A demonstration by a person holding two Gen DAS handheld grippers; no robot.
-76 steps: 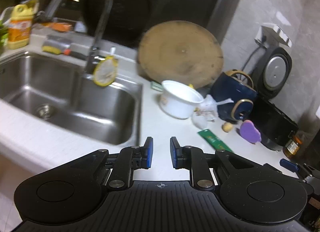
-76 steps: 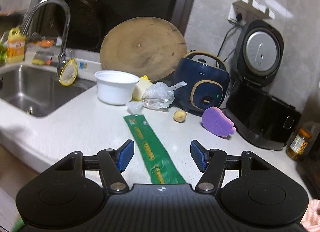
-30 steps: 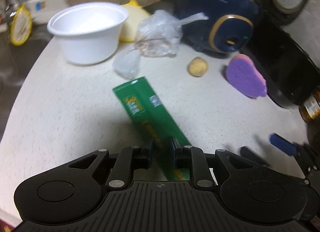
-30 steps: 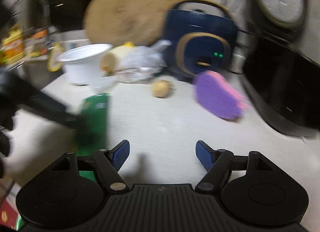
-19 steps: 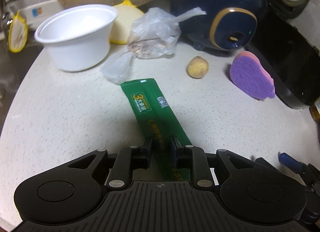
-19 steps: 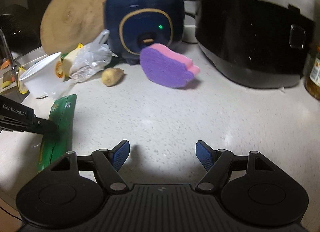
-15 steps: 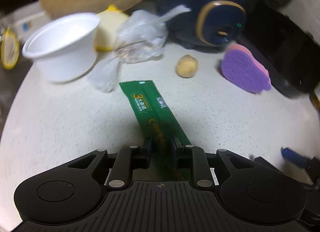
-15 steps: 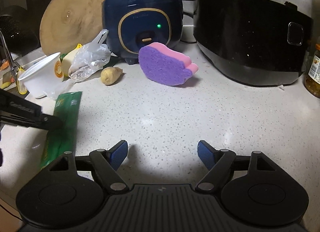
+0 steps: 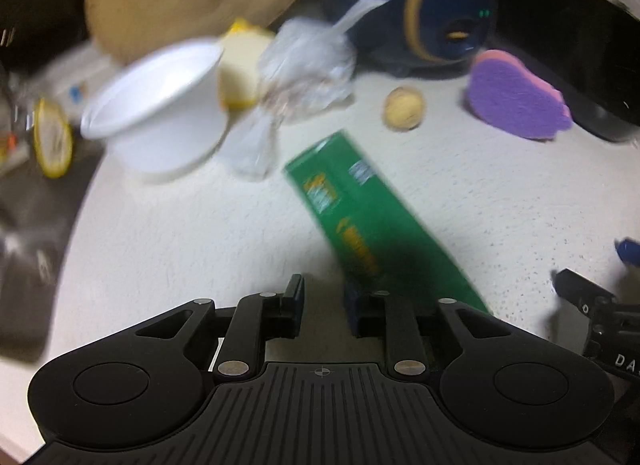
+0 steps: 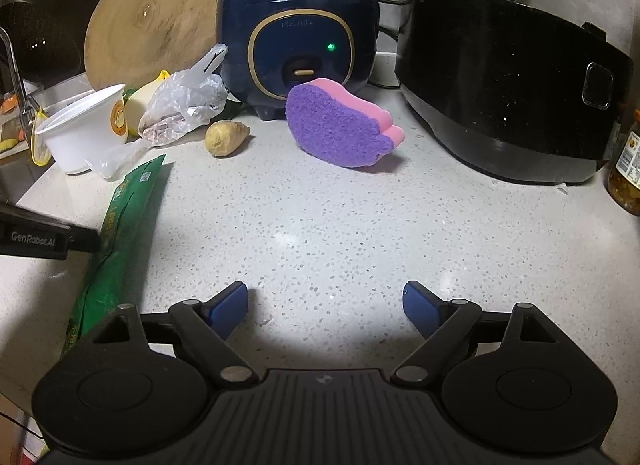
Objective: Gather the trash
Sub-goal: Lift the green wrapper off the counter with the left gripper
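A long green wrapper (image 9: 360, 217) lies on the white speckled counter (image 10: 320, 225). My left gripper (image 9: 323, 297) hangs low over its near end, jaws a little apart with bare counter showing in the gap. The wrapper runs past the right finger (image 9: 352, 305) and under that arm. In the right wrist view one of its fingers (image 10: 48, 239) meets the wrapper (image 10: 128, 217) from the left. My right gripper (image 10: 324, 297) hovers over bare counter, its jaws opening wide with nothing between them. A crumpled clear plastic bag (image 10: 184, 109) and a white cup (image 10: 80, 133) sit beyond the wrapper.
A small potato-like lump (image 10: 226, 139) and a purple-pink sponge (image 10: 340, 133) lie mid-counter. Behind stand a blue cooker (image 10: 300, 33), a black cooker (image 10: 508, 105) and a round wooden board (image 10: 152, 25). A jar (image 10: 628, 169) is at the right edge. The sink (image 9: 24, 205) drops off on the left.
The wrapper, earlier between the left fingers, now sits to the right of their gap, and the left view has rolled. The right jaws stand wider than before.
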